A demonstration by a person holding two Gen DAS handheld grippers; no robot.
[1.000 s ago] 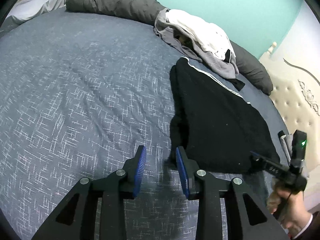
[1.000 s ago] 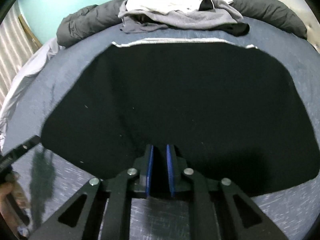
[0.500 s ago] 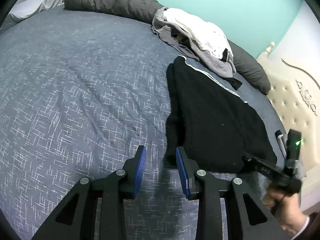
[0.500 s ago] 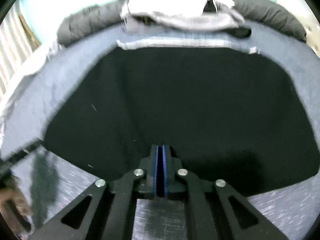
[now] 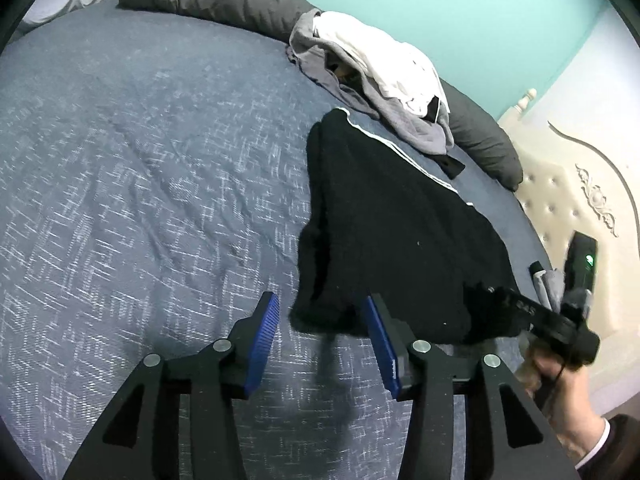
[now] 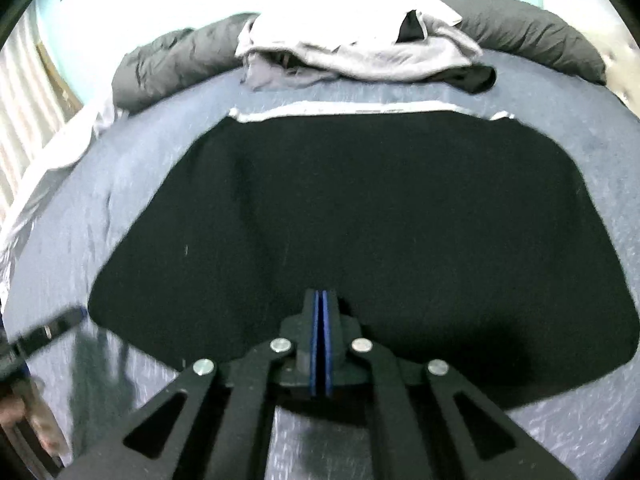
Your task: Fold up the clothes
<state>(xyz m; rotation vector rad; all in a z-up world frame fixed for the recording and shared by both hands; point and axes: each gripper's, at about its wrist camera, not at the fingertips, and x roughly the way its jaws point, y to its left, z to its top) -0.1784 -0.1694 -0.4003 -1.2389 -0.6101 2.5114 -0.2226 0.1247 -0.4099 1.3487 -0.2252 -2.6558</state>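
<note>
Two hand-held grippers | left (image 5: 320, 322) wide, empty | right (image 6: 320, 300) pinching black garment (image 6: 360, 220) edge (contact hidden)

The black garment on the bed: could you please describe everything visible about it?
The black garment is dark, matte, knit-looking fabric with thin white trim along its far edge. It lies spread mostly flat on the blue-grey bedspread, its left side bunched. The right gripper is shut at its near edge; the open left gripper brackets its near-left corner.

Black garment (image 5: 400, 232) w/ white trim along far edge, spread flat on blue-grey bed (image 5: 140, 160), near edge slightly bunched, heap of grey/white clothes (image 5: 372, 76) just beyond
</note>
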